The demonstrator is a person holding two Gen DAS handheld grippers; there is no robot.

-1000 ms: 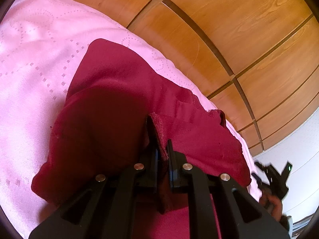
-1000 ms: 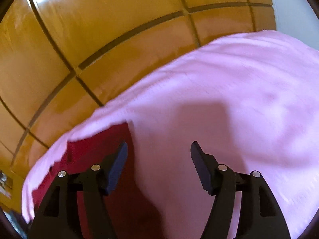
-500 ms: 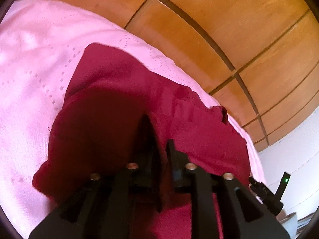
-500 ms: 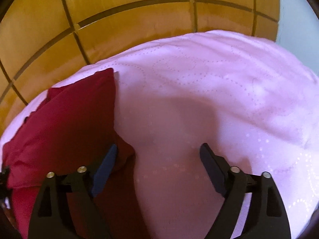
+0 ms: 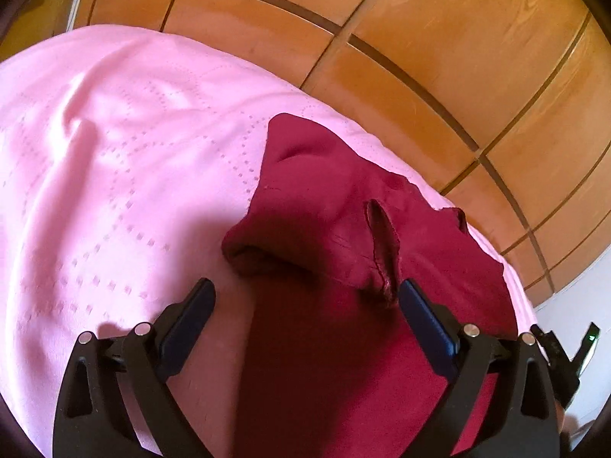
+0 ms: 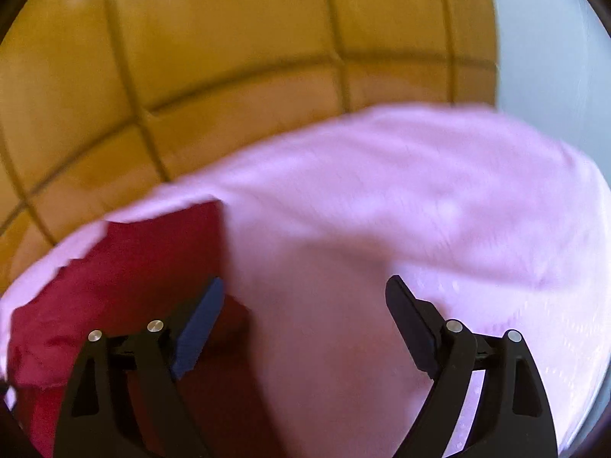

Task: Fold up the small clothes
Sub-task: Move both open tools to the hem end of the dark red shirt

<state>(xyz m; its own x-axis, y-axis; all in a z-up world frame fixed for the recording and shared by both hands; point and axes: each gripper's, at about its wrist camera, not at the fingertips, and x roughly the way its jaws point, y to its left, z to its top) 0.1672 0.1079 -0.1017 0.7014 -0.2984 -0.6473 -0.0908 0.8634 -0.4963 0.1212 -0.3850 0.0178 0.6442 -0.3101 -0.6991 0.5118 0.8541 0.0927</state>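
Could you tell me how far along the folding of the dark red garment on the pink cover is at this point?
Done: the dark red garment lies doubled over on the pink cover, with a rolled fold edge at its near left. In hand: nothing; the left gripper and right gripper are both open. Left: a puckered ridge needs flattening, and probably another fold.

Both wrist views close, sharing garment

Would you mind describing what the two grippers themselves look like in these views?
The left gripper and right gripper look alike: matte black frames with triangular cut-outs, round silver pivot pins, and two flat fingers with dark blue pads. No cables, markings or sleeves are visible.
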